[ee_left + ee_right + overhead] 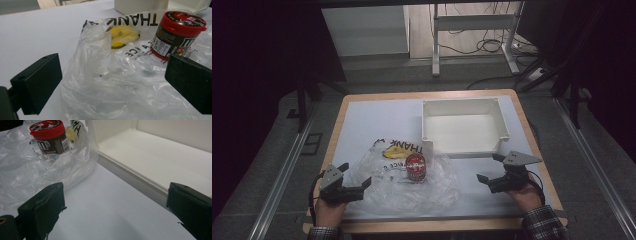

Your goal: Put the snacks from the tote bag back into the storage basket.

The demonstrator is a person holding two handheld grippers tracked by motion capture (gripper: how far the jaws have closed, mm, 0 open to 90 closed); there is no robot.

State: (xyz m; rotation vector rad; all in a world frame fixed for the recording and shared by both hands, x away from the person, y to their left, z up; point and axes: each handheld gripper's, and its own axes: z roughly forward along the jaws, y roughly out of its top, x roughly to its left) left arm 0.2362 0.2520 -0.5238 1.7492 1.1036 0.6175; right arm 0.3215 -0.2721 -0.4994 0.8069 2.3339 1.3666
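- Looking down on my table (362,120): the clear bag (432,187) lies crumpled at the near middle, with the red-lidded jar (415,167) standing upright on it.
- My left gripper (354,181) sits at the bag's left edge, jaws wide apart, nothing between the pads. In the left gripper view the plastic (105,82) spreads out right ahead of the jaws, and the jar (177,35) is up past the right jaw, not touching it.
- My right gripper (490,167) is off to the right of the bag, over bare table, jaws also spread wide and empty. It's near the front corner of the white bin (462,150).
- From the right gripper view the jar (51,138) is well off to the upper left with the bag (30,175) bunched round its base, and the bin (140,182) runs across the right.
- So the jar sits between the two grippers, closer to the left one.
- There's a yellow thing (122,36) under the bag's black lettering, behind the jar. Can't tell what it is.
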